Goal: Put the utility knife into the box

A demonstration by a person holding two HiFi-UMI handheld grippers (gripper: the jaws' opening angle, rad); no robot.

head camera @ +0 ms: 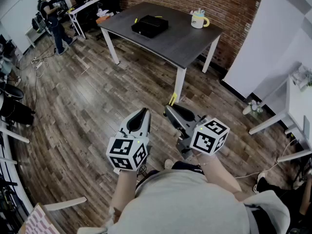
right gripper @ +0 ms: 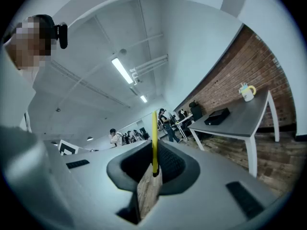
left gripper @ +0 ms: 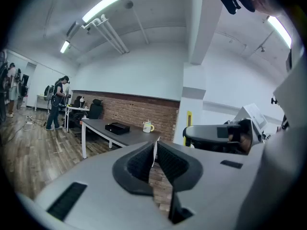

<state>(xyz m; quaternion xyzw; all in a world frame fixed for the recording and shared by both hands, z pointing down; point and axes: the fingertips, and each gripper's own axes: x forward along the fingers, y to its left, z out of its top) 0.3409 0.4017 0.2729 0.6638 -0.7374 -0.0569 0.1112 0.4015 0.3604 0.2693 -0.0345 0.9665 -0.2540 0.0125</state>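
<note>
yellow utility knife [right gripper: 154, 143], black box [head camera: 149, 26] on a dark grey counter [head camera: 185, 45] with white legs, white mug [head camera: 198, 19] with a yellow handle, red brick wall [head camera: 229, 4], brown wood-plank floor [head camera: 87, 101], grey left claw [head camera: 142, 113] and right claw [head camera: 170, 110], black-and-white square markers on their cubes

Open-plan office: a brick wall [head camera: 229, 4], wood-plank floor [head camera: 87, 111], ceiling strip lights [left gripper: 101, 6], a grey worktop [head camera: 185, 43], and a person [head camera: 52, 21] beside white desks [head camera: 84, 6].

You can read no text, label, brand or number anywhere here; any print on the mug [head camera: 199, 18] is too small.
</note>
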